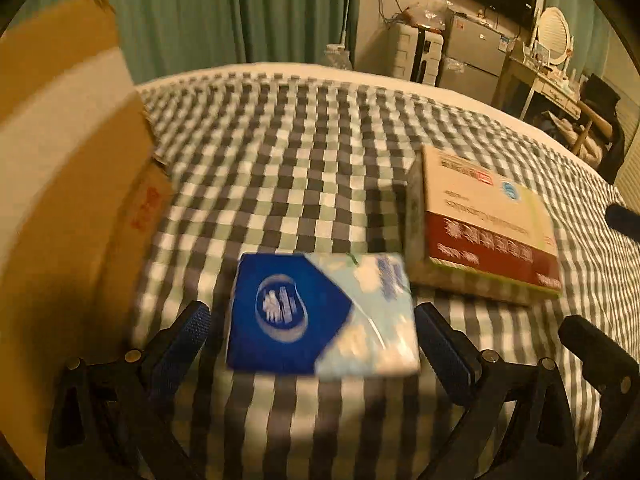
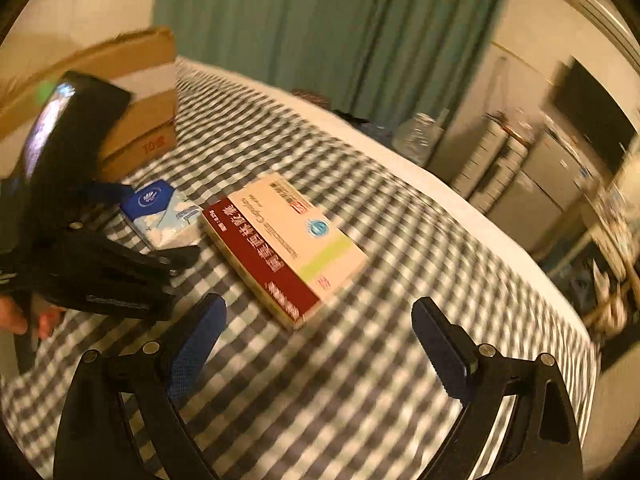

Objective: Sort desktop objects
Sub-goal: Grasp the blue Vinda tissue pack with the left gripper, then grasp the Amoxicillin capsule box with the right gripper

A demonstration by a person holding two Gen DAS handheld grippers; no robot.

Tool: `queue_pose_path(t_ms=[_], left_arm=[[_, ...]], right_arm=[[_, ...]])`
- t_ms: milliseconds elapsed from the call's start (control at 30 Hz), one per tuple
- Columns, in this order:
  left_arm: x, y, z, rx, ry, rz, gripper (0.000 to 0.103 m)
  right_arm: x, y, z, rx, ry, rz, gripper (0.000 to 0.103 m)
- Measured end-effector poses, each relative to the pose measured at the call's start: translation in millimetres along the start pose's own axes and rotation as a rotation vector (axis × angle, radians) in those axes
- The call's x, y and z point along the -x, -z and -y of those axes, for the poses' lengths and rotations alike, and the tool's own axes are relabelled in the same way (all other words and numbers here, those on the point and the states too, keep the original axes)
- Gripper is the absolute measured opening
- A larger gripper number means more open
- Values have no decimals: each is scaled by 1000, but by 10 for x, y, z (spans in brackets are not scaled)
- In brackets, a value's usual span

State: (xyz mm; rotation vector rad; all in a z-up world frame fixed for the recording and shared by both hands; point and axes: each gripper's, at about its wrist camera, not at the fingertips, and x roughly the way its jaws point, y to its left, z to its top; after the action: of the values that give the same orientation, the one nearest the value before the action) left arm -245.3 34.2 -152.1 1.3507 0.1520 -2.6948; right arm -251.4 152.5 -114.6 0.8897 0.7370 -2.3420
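Note:
A blue and white tissue pack [image 1: 320, 316] lies on the checked cloth between the open fingers of my left gripper [image 1: 316, 320], which do not touch it. It also shows in the right wrist view [image 2: 162, 214], with the left gripper [image 2: 156, 224] around it. A red and cream medicine box [image 1: 486, 224] lies flat just right of the pack; in the right wrist view the box [image 2: 284, 244] is ahead of my right gripper [image 2: 320, 320], which is open and empty.
A brown cardboard box [image 1: 60, 184] stands at the left, close to the tissue pack; it also shows in the right wrist view [image 2: 136, 96]. The checked cloth [image 1: 280, 160] covers a bed. Furniture stands beyond the far edge at the right.

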Motion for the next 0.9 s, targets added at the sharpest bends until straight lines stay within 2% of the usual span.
queue_pose_path(t_ms=[100,133,200,300,400,467,533,667,733,767,833,900], left_arm=[[-28,-23,-123,39,77,15,102],[-13,-19,-139,28,83,22,97],[47,10,-149,-8,64,41,76],[94,33,-210,8,77,39,75],[121,31,-269,19,88,30,75],[154,61,-303,27,106,21,75],[179,96,-312,34,117,13,75],[254,171,-299,42,130,5,75],[306,200,-296,47,138,-6,75],[347,230,-289,47,142,-14,75],[421,295,-300,40,147,-23,75],[510,374,-269,30,146,-30,75]], right_arm=[[-131,-135,3,70,-39,-4,94],[-153,-175,5,88,-49,5,94],[-193,-253,14,101,-68,20,94],[-313,-344,-11,115,-107,0,94],[-519,-377,-63,155,-158,-97,94],[-599,-325,-130,183,-144,-138,95],[-586,-305,-135,143,-128,-133,91],[-476,-286,-65,-29,-159,-131,85],[-335,-233,-126,-57,-130,-93,56],[-263,-216,-172,-60,-102,-76,51],[-174,-147,-267,-90,-105,-100,29],[-82,-69,-356,-77,-66,-119,27]])
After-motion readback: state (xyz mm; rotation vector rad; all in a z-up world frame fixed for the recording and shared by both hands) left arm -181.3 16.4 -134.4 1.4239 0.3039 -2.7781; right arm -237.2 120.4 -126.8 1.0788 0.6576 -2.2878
